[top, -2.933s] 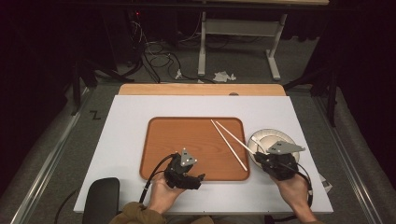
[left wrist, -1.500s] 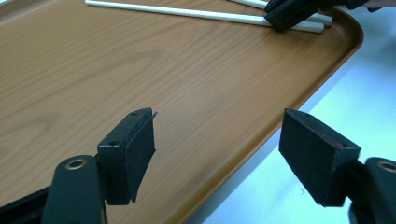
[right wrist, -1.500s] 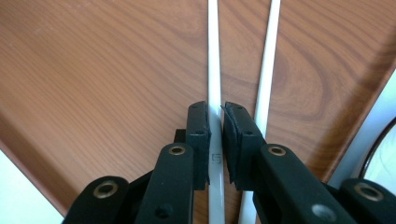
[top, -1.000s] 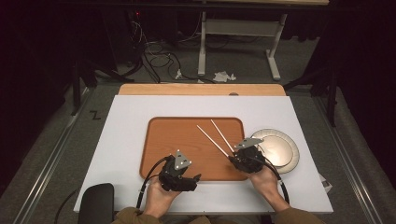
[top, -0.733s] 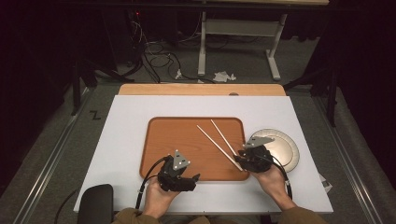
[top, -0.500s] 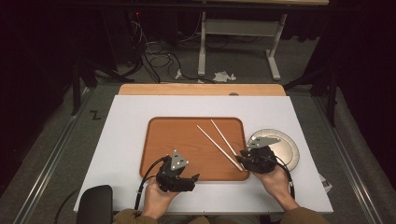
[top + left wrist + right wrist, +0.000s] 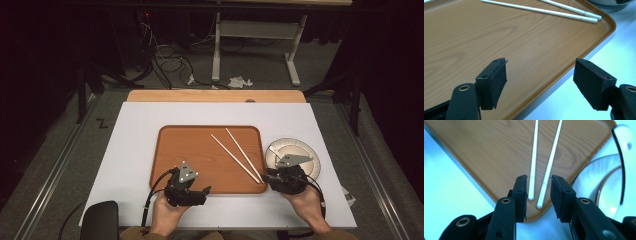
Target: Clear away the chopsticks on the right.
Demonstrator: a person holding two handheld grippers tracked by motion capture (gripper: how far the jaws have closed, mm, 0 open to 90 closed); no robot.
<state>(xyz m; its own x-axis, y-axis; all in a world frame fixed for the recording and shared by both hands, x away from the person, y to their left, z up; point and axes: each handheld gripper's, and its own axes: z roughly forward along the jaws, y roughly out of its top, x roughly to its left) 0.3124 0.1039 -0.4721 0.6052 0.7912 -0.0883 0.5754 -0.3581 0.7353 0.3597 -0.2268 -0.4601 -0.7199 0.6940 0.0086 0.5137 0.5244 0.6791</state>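
The two slim white plastic chopsticks (image 7: 239, 154) lie loose on the rectangular wood-grain orange tray (image 7: 190, 150), side by side and slightly splayed, running from near the tray's middle down toward its corner at about four o'clock. Their near tips stop just inside the raised rim there, which is likely why they sit where a hand at that side can reach them.

The right gripper (image 7: 272, 176) hovers right at that corner, at five o'clock on the table, its black jaws a little apart and pinching nothing. In the right gripper view the jaws (image 7: 538, 195) frame the two chopstick ends (image 7: 541, 187), the tips lying between and just beyond the pads, so the gripper looks lined up along the sticks, either about to close on them or having let them lie. To its right, at three o'clock beside the tray, sits the round white plate with a ribbed rim (image 7: 307, 152), partly under the gripper's grey plate.

The left gripper (image 7: 197, 192) rests at six o'clock over the tray's near edge, jaws spread wide and empty; in the left gripper view (image 7: 541, 82) bare tray shows between the pads, with the chopsticks (image 7: 541, 10) well apart at the far side. It seems parked out of the way, near enough to steady the tray on the white table top (image 7: 135, 135).
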